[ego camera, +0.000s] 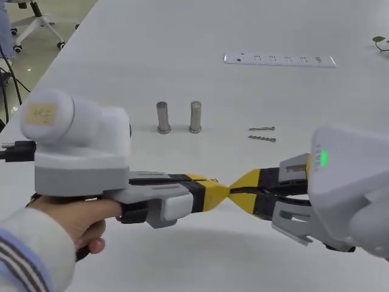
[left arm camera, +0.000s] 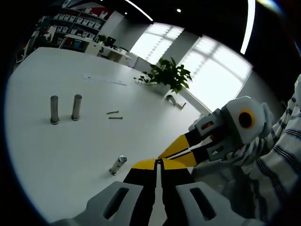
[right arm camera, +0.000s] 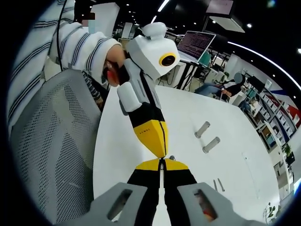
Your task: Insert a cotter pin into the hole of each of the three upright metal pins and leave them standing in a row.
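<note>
On the white table (ego camera: 152, 55) a first upright pin (ego camera: 163, 117) and a second upright pin (ego camera: 195, 117) stand side by side, close but not touching. Just right of that pair lie two cotter pins (ego camera: 262, 134), parallel, one behind the other.

Now the left gripper view picks up something more: a third pin (left arm camera: 117, 165), flat on its side, on the person's side of the upright pair and close to the gripper tips. From the head view, the gripper bodies cover that stretch of table.

Nearer than the pair, the left gripper (ego camera: 227, 192) and the right gripper (ego camera: 234, 189) meet nose to nose, yellow tips touching or nearly so. Each gripper view shows its own jaws pressed together. A tiny pale speck sits at the tips in the right gripper view, too small to name, and whether anything thin is pinched I cannot tell.

A hand (ego camera: 67, 222) in a striped sleeve grips the left gripper's handle. Beyond the pair, farther back and right, lies a power strip (ego camera: 279, 59); past it the left gripper view finds a potted plant (left arm camera: 167, 75) by bright windows. The right gripper view, looking back the other way, brings in a mesh chair (right arm camera: 47, 141) and a laptop (right arm camera: 195, 44).
</note>
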{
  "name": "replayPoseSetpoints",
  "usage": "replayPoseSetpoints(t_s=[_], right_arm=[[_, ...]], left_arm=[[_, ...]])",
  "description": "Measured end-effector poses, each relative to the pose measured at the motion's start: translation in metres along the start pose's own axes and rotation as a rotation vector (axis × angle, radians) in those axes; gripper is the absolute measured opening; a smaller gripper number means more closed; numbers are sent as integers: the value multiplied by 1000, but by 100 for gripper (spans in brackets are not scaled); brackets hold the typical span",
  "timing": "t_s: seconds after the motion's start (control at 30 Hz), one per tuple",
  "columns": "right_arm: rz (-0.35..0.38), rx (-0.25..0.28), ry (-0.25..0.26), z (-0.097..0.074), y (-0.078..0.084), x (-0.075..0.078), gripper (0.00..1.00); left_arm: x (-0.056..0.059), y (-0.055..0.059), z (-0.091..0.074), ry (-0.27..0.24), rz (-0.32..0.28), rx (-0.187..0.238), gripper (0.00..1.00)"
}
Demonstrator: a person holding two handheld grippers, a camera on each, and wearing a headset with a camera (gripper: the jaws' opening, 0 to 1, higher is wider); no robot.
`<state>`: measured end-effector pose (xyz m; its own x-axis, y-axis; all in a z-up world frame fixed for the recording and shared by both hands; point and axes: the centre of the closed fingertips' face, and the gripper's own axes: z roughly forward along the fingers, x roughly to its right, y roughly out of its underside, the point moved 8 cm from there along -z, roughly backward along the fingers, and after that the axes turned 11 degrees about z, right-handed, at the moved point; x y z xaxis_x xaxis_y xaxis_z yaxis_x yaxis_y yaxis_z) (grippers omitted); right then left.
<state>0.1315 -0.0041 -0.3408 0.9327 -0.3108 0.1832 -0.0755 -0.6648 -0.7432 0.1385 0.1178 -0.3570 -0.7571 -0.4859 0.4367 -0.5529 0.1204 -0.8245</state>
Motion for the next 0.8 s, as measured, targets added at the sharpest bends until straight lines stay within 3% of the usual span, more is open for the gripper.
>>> replayPoseSetpoints(t_s=[0.2, 0.5, 0.57, 0.8], right_arm=[[-1, 4, 4, -1, 0, 0, 0], [17, -7, -4, 1, 5, -1, 3], [39, -13, 18, 1, 7, 0, 12], [189, -1, -44, 0, 18, 1, 12]], left_arm=[[0, 1, 0, 2, -61, 8, 0], [3, 4, 3, 1, -43, -17, 0], [4, 5, 3, 5, -30, -23, 0], [7, 6, 0, 15, 61, -37, 0]])
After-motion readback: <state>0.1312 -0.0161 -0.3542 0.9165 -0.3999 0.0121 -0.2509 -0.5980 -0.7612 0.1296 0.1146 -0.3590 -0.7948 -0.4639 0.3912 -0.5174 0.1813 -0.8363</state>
